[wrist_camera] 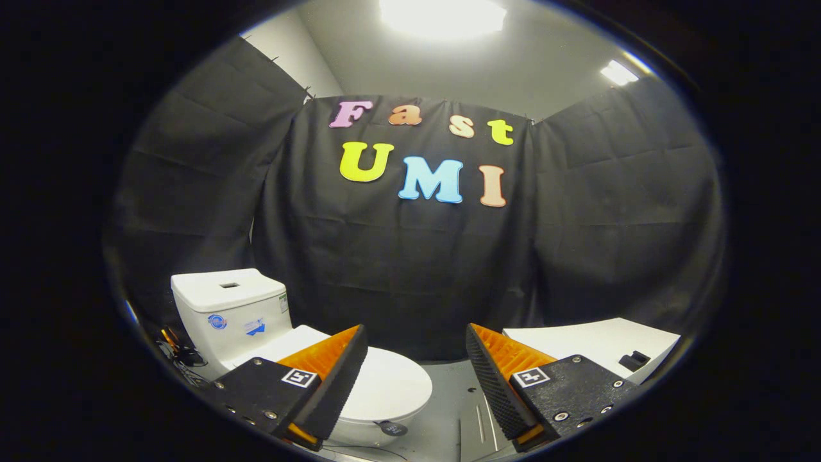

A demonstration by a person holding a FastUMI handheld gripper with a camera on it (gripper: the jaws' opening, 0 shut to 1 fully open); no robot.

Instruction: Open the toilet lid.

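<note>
Jaws spread wide and holding nothing, my gripper [417, 378] hangs near the toilet [256, 327], whose closed lid [391, 385] lies just beyond my left finger; it looks stiff, smooth and slippery, so I'd hook its front lip.

The claw [417, 372] stood with its two fingers spread wide apart, nothing between them but open air and the grey floor [458, 385] ahead. The closed white oval toilet lid [388, 385] lay low, partly behind the left finger, its top bare and open from above. The white boxy ceramic tank [228, 308] rose behind it. A white flat-topped desk [590, 343] blocked the way beyond the right finger. Dark cables [183, 353] lay beside the tank's base.
</note>
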